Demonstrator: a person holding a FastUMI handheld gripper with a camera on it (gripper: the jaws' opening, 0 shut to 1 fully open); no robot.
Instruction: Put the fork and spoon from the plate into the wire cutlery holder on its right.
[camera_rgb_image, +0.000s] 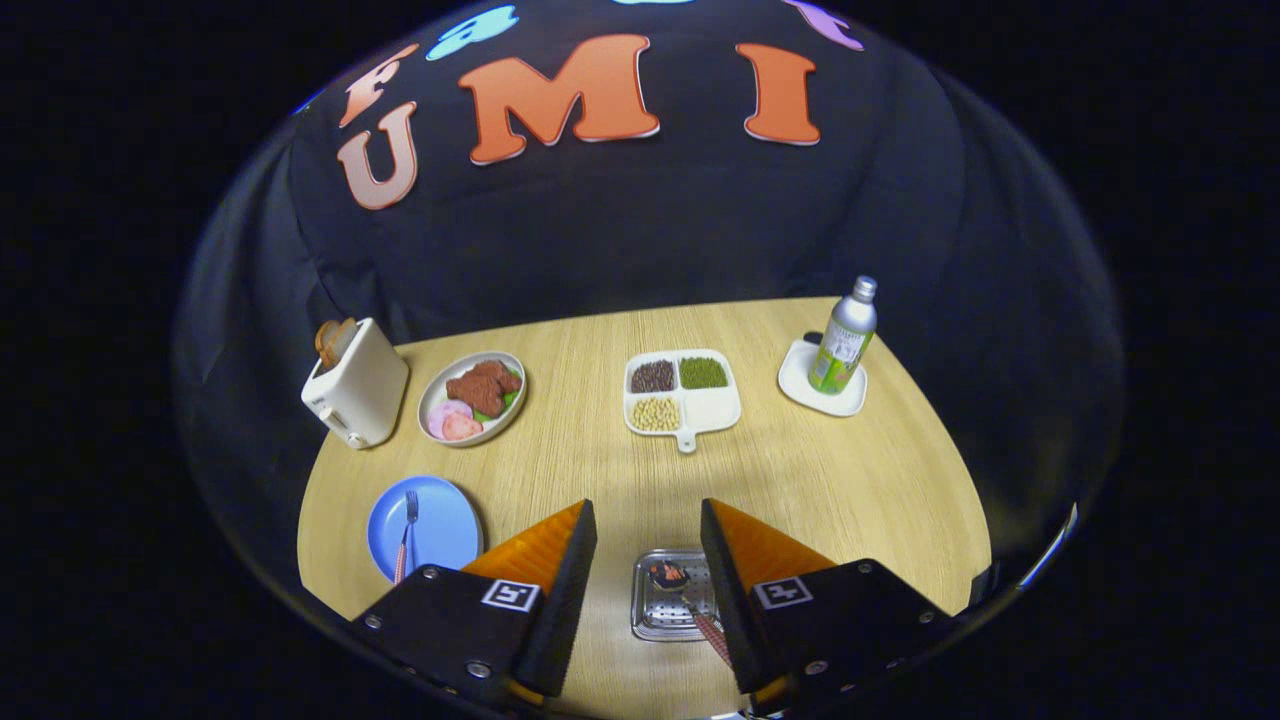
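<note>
Gripper (648, 520) fingers, orange-faced with black housings, stand wide apart above a pale wood table (820, 480), nothing held between them. Each housing carries a small square black-and-white marker; no readable writing shows on them.

Between the fingers, low in the gap and nearer the right one, sits the metal holder (662, 608), a shallow perforated tray seen from above. A spoon (680, 590) lies in it, its dark bowl toward the holder's middle and its reddish patterned handle running back under the right finger.

Left of the left finger, just beside its housing, rests a blue plate (440, 515). The fork (406, 535) lies on it, tines pointing away from the gripper, reddish handle toward the plate's near rim.

Beyond the fingers, well ahead, a white divided dish (712, 408) holds dark, green and yellow beans in three of its four sections. Farther left sit an oval plate of food (440, 395) and a white toaster (358, 395) with a slice of bread standing in it. Ahead to the right, a silver bottle (845, 340) with a green label, its print too small to read, stands upright on a white coaster (800, 385).
</note>
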